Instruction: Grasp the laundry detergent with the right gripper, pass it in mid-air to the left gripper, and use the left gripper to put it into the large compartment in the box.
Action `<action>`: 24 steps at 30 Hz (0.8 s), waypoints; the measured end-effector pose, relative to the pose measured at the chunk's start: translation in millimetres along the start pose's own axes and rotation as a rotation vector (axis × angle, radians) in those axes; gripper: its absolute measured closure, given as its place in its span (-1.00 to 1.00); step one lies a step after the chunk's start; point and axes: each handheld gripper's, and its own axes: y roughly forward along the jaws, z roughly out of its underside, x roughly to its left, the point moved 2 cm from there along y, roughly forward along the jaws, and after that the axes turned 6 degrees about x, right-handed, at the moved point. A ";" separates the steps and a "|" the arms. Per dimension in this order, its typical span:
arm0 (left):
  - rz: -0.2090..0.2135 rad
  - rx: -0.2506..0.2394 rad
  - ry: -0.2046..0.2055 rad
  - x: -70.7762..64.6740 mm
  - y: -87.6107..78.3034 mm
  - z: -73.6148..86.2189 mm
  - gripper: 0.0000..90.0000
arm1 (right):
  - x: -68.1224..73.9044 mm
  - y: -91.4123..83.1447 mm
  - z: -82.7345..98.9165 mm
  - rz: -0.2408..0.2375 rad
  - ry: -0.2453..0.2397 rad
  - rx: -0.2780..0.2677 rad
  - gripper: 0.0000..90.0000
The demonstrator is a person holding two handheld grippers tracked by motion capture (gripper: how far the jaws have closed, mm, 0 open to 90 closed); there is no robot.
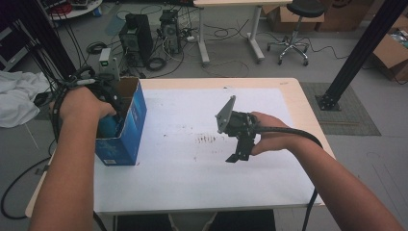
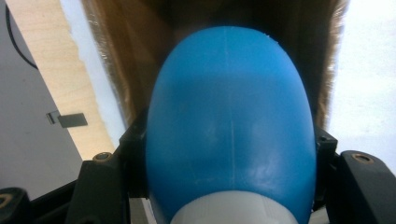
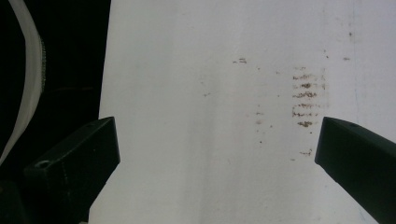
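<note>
Left gripper (image 2: 229, 177): clamped on blue plastic bottle (image 2: 229, 116) inside blue carton (image 1: 126, 126)
Handling: smooth, rounded, likely slippery; hold mid-body
Right gripper (image 3: 217, 154): jaws apart, empty, above bench (image 3: 210, 93)

Box (image 1: 126, 127) at table's (image 1: 202, 192) left edge, bottle (image 2: 231, 126) inside; stain (image 1: 207, 139) mid-table.

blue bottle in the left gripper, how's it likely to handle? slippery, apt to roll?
The blue bottle looks smooth, glossy and rounded, so it may slip in the left gripper. Set down sideways it would probably roll. It looks like plastic, likely not fragile.
</note>
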 end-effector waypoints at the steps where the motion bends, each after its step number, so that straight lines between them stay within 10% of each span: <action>1: 0.002 0.004 0.003 0.2 2.3 -0.9 -0.15 | 0.1 -0.2 0.3 0.003 0.002 -0.001 -1.00; 24: -0.003 -0.017 0.002 5.0 35.8 -8.5 -0.15 | 0.9 0.7 6.6 0.005 0.013 -0.015 -1.00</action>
